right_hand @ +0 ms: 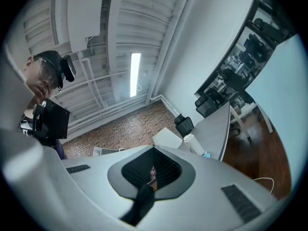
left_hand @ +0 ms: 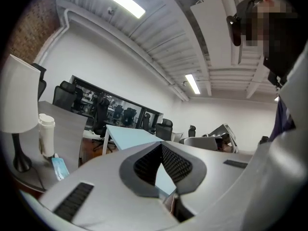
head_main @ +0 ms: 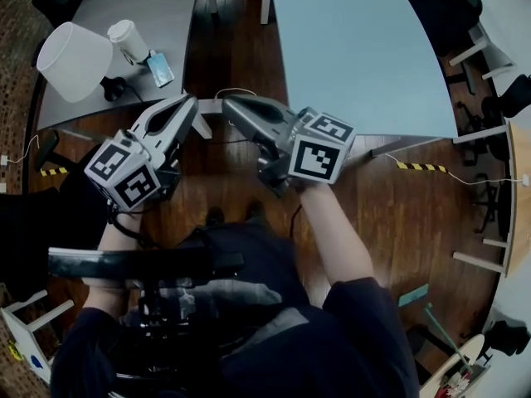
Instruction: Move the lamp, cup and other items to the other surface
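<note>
Ceiling strip lights give me bright, even light with soft shadows. From my head the white lamp shade nearly blows out while the wooden floor stays dark. Both gripper views bend strongly and go black at the corners; the shell of my left hand-held gripper is soft close to the lens.

On the left table, lamp, cup and packet sit left to right.

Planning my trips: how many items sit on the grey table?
3: the lamp at left, the cup beside it, the blue packet by the cup. More may lie out of frame.
</note>
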Demonstrator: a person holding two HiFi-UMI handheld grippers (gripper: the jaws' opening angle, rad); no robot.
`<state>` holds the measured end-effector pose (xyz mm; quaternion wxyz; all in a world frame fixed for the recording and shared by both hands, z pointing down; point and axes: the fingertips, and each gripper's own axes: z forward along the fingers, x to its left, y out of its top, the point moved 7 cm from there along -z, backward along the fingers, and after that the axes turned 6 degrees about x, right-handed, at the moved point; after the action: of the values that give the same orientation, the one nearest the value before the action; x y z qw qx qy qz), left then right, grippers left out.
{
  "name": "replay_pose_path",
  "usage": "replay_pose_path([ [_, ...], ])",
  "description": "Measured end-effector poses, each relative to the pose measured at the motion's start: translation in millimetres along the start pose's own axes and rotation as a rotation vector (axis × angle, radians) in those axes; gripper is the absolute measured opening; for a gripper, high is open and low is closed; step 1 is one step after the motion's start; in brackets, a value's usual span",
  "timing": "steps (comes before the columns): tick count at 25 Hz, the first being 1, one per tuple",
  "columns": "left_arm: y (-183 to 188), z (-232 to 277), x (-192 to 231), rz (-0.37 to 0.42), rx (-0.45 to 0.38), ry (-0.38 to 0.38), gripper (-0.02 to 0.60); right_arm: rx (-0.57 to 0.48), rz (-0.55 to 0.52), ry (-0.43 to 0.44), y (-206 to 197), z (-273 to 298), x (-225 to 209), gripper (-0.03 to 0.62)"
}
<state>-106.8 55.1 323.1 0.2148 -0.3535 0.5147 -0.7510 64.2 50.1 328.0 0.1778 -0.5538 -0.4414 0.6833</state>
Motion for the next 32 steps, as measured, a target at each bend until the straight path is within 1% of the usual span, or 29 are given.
replay_pose_path([
  [3, -4.1, -19.4, 15.2, -0.015, -0.012, -0.040, -0.009, 0.013, -0.034, -0.022, -8.9, 21.6, 13.9, -0.023],
  [6, -6.4, -41.7, 32.9, -0.054, -0.020, -0.042, -0.009, 0.033, -0.060, -0.010, -20.5, 45.6, 27.5, -0.023],
  [8, -7.9, -53.5, 38.6, -0.055, -0.018, -0.040, -0.009, 0.032, -0.054, -0.010, -26.1, 55.2, 35.8, -0.023],
  [9, -8.6, -58.9, 39.7, -0.035, -0.013, -0.035, -0.009, 0.029, -0.046, -0.009, -28.4, 59.1, 40.1, -0.023],
  [11, -10.4, -68.0, 38.0, 0.039, 0.004, -0.017, -0.009, 0.022, -0.031, -0.002, -34.0, 65.7, 49.0, -0.023],
  [13, -12.2, -71.1, 34.2, 0.091, 0.010, -0.019, -0.009, 0.022, -0.031, -0.003, -39.2, 69.3, 55.1, -0.023],
  [14, -12.8, -70.3, 33.7, 0.095, 0.007, -0.030, -0.009, 0.024, -0.036, -0.008, -40.5, 70.4, 56.3, -0.023],
  [17, -15.9, -71.2, 41.9, 0.070, 0.003, -0.058, -0.009, 0.020, -0.036, -0.019, -42.3, 76.3, 58.4, -0.023],
  [21, -19.3, -92.1, 51.1, 0.054, 0.006, -0.069, -0.008, 0.008, -0.006, -0.016, -51.0, 87.1, 73.1, -0.023],
  [26, -7.3, -98.6, 52.0, 0.084, -0.027, -0.079, -0.008, -0.009, -0.034, -0.040, -49.4, 88.8, 88.4, -0.023],
  [27, -5.2, -100.5, 50.5, 0.098, -0.032, -0.090, -0.008, -0.009, -0.037, -0.046, -49.8, 89.8, 91.0, -0.023],
  [30, -2.4, -107.7, 40.4, 0.174, -0.041, -0.118, -0.008, -0.003, -0.032, -0.070, -56.2, 89.7, 100.4, -0.023],
  [32, -1.5, -112.0, 35.0, 0.184, -0.045, -0.134, -0.008, -0.003, -0.032, -0.085, -61.3, 88.1, 109.2, -0.023],
])
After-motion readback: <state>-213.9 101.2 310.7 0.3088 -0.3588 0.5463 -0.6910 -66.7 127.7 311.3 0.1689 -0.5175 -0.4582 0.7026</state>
